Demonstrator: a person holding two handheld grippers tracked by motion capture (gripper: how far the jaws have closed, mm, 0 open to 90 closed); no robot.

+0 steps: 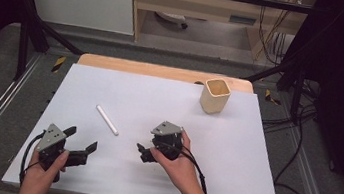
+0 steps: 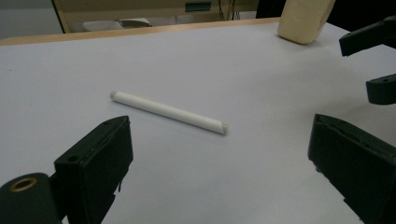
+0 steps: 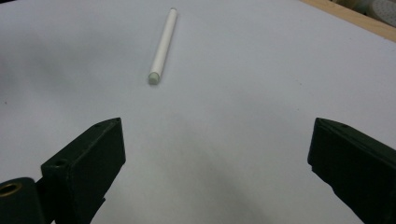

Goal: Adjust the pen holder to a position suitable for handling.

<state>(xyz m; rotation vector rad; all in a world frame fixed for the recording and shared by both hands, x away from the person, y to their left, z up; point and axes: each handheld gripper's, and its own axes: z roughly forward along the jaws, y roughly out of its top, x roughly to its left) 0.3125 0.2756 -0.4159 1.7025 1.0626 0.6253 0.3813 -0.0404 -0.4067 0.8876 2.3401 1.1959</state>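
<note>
White stick [image 1: 107, 119] lies flat on the bench [image 1: 233, 155], untouched, between my two grippers. Left gripper [image 1: 82, 145] jaws apart, empty, aimed at it. Right gripper [image 1: 144, 153] jaws apart too, empty. Beige cup [image 1: 215, 96] stands well apart. Nothing grasped yet; pickup remains

The stick [image 1: 107, 119] is plain white, with no marking along it. The cup [image 1: 215, 96] is pale cream, unpatterned. The bench [image 1: 159, 103] wears a plain white sheet, and a light wood edge shows at its far side. Both the left tool [image 1: 82, 144] and the right tool [image 1: 144, 153] are black, each topped by a grey plate.
</note>
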